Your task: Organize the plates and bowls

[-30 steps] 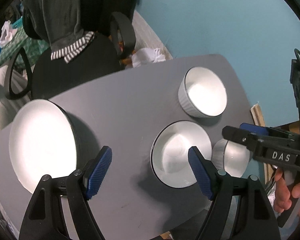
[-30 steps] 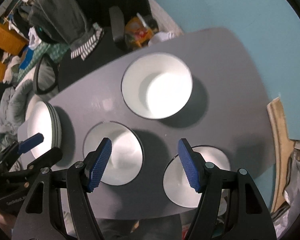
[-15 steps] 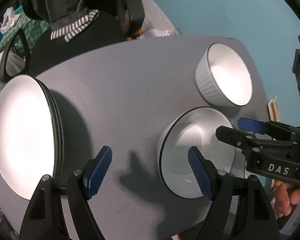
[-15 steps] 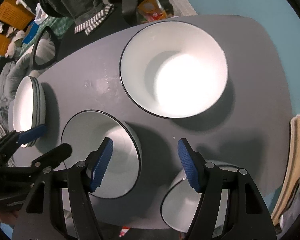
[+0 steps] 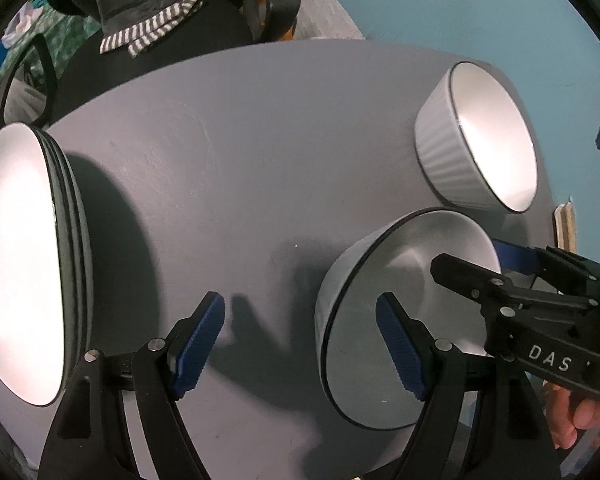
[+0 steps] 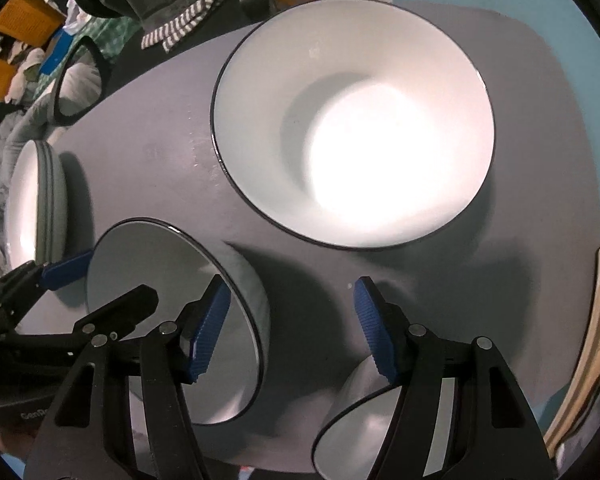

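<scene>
A stack of white plates (image 5: 18, 264) stands at the table's left; it also shows in the right wrist view (image 6: 32, 200). A ribbed white bowl (image 5: 480, 156) sits at the far right and fills the right wrist view (image 6: 356, 128). A middle bowl (image 5: 384, 320) sits nearer; the right wrist view shows it at lower left (image 6: 172, 312). A third bowl (image 6: 364, 432) lies under the right gripper. My left gripper (image 5: 300, 344) is open, its right pad over the middle bowl. My right gripper (image 6: 290, 326) is open and empty between the two near bowls.
The grey table (image 5: 240, 140) has an office chair (image 5: 148, 56) with a dark garment behind it. A teal wall (image 5: 460, 8) lies beyond. A wooden board (image 6: 596, 320) stands off the table's right edge. Boxes and clothes (image 6: 24, 40) lie at the far left.
Both grippers have come down closer to the table, so the bowls and plates look larger. Both stay open and empty.
</scene>
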Action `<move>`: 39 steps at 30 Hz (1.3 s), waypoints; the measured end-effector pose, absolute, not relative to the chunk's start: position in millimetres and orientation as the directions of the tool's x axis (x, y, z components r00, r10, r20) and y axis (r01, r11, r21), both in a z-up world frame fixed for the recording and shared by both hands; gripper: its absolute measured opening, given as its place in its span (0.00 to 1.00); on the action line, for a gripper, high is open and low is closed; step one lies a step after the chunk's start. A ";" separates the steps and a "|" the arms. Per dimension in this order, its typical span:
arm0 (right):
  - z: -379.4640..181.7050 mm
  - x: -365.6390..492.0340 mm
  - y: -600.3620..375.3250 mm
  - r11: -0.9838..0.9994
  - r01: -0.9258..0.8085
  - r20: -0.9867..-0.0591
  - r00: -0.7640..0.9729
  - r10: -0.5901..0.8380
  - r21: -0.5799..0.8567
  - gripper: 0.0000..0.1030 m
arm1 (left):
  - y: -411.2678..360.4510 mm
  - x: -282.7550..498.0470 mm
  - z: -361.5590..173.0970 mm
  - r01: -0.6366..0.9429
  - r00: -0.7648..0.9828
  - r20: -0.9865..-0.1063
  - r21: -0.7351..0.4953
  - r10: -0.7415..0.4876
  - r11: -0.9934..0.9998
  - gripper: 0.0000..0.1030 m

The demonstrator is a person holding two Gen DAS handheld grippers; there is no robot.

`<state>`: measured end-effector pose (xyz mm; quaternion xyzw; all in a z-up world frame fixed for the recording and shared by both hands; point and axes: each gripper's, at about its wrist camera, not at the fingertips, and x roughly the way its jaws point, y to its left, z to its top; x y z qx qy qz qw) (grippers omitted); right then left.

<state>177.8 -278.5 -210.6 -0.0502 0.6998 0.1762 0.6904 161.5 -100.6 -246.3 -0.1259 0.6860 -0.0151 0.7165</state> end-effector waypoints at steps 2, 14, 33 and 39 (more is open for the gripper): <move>-212.4 178.5 -277.2 0.927 -0.327 -0.983 -0.051 0.176 0.183 0.59 | -100.5 161.3 -248.7 -0.167 0.054 -0.977 -0.213 -0.207 0.963 0.71; -214.3 171.3 -275.4 0.895 -0.388 -0.975 -0.091 0.202 0.221 0.19 | -107.6 159.1 -253.3 -0.175 0.025 -0.976 -0.219 -0.218 0.960 0.25; -214.9 175.4 -282.7 0.908 -0.337 -0.968 -0.103 0.228 0.250 0.07 | -113.6 155.7 -256.5 -0.219 -0.006 -0.969 -0.241 -0.248 0.945 0.10; -209.9 169.3 -280.3 0.903 -0.344 -0.966 -0.099 0.240 0.259 0.07 | -113.9 157.9 -251.3 -0.216 0.008 -0.972 -0.231 -0.235 0.949 0.09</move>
